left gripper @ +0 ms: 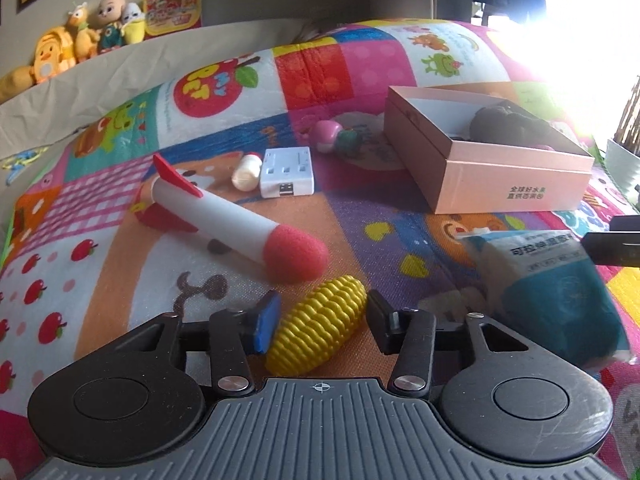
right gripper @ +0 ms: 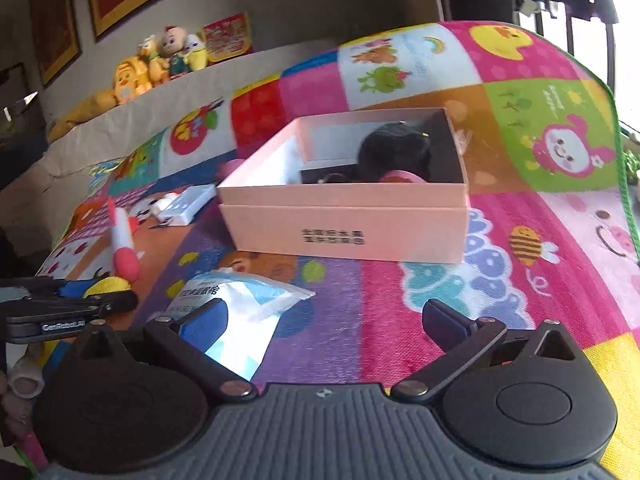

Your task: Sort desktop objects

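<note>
My left gripper (left gripper: 320, 320) is open, its fingers on either side of a yellow toy corn cob (left gripper: 318, 326) lying on the patchwork mat, apart from it. A white foam rocket with a red nose (left gripper: 236, 218) lies just beyond. A white adapter (left gripper: 286, 172) and a small white bottle (left gripper: 246, 172) lie further back. My right gripper (right gripper: 324, 320) is open and empty above the mat; a blue-and-white packet (right gripper: 240, 316) lies under its left finger. The pink open box (right gripper: 348, 216) holds a black item (right gripper: 394, 152); the box also shows in the left wrist view (left gripper: 500, 160).
A pink and green toy (left gripper: 336, 136) lies behind the box's left side. Plush toys (left gripper: 76, 40) sit on a ledge at the back left. The mat's right edge (right gripper: 624, 208) drops off near a bright window. The left gripper shows at the left of the right wrist view (right gripper: 68, 308).
</note>
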Motion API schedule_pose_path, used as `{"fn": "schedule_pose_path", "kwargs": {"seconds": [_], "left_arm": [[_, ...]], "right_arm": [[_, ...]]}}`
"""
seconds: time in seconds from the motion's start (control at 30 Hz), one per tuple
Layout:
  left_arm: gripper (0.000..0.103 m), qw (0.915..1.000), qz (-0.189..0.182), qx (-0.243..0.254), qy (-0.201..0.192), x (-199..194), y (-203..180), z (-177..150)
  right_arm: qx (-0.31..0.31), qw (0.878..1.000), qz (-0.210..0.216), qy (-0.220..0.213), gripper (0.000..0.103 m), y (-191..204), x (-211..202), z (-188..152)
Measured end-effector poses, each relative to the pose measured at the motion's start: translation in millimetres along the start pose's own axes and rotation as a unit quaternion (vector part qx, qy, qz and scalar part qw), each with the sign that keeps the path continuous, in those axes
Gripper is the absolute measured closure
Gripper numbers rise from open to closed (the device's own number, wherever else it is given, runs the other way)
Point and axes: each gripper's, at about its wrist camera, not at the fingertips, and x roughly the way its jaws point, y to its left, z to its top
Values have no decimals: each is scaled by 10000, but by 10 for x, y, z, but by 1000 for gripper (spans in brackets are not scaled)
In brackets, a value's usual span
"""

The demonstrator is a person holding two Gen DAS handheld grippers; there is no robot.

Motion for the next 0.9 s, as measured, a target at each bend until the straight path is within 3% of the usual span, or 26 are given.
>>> {"fn": "schedule_pose_path", "kwargs": {"seconds": [0.07,0.17,0.3,0.37,0.67,0.8,0.9], "left_arm": [[61,9999,-98,40,-10,-57,5,-37],[59,9998,-3,190,-11,-114,9,-109],[32,9996,-33,278,0,-214,133,-169],[27,9994,-10,355,-13,-268,175,-202],[21,9944,979,359,-156,-227,491,-158],[12,9995,127,171,-225,-301,585,-107],[8,9979,-169,527,-336,-286,516,-82]], "right_arm": [[-118,9998,161,95,0,119,23,46],[-116,9988,373,308,0,265,87,117],[-373,9983,374,231,0,406,71,131],[-400,9982,369,239,0,403,53,104],[-421,9981,-424,118,0,179,31,-122],[-287,9981,-542,58,0,70,25,-180],[-171,9986,-507,56,0,26,36,-200]]}}
